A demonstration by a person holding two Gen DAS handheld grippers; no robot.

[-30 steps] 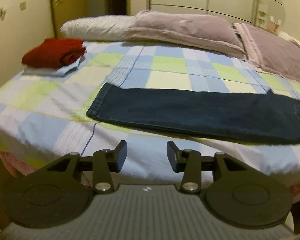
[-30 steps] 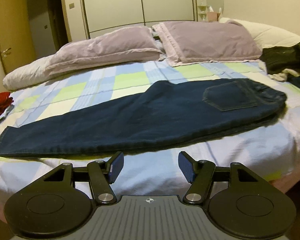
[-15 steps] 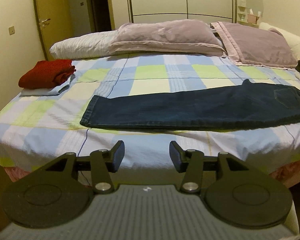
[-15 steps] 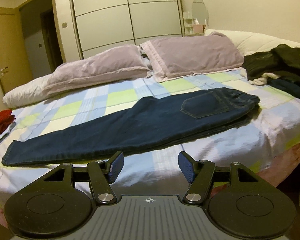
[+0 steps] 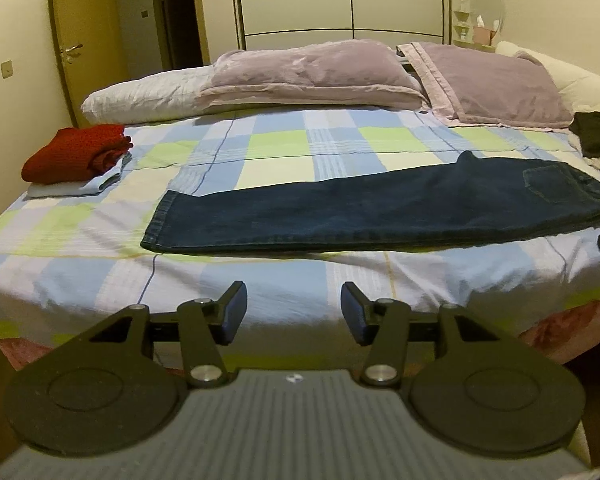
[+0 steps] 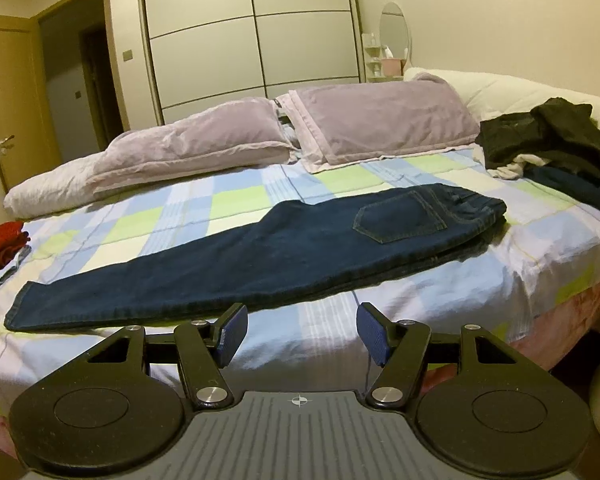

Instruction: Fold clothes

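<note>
Dark blue jeans (image 5: pixel 364 208) lie flat across the checked bedsheet (image 5: pixel 280 148), folded lengthwise, leg hem to the left and waist with back pocket to the right. They also show in the right wrist view (image 6: pixel 268 256). My left gripper (image 5: pixel 294 310) is open and empty, off the bed's front edge, below the jeans' legs. My right gripper (image 6: pixel 302 332) is open and empty, also short of the bed edge, below the middle of the jeans.
A folded red garment (image 5: pixel 76 152) sits on a folded pale one at the bed's left. A heap of dark clothes (image 6: pixel 552 148) lies at the right. Pillows (image 5: pixel 312 76) line the head of the bed. A wardrobe (image 6: pixel 252 36) and door (image 6: pixel 8 92) stand behind.
Both grippers have pulled back and risen away from the bed, so the jeans appear smaller and farther. The jeans have not moved. Both grippers stayed open.
</note>
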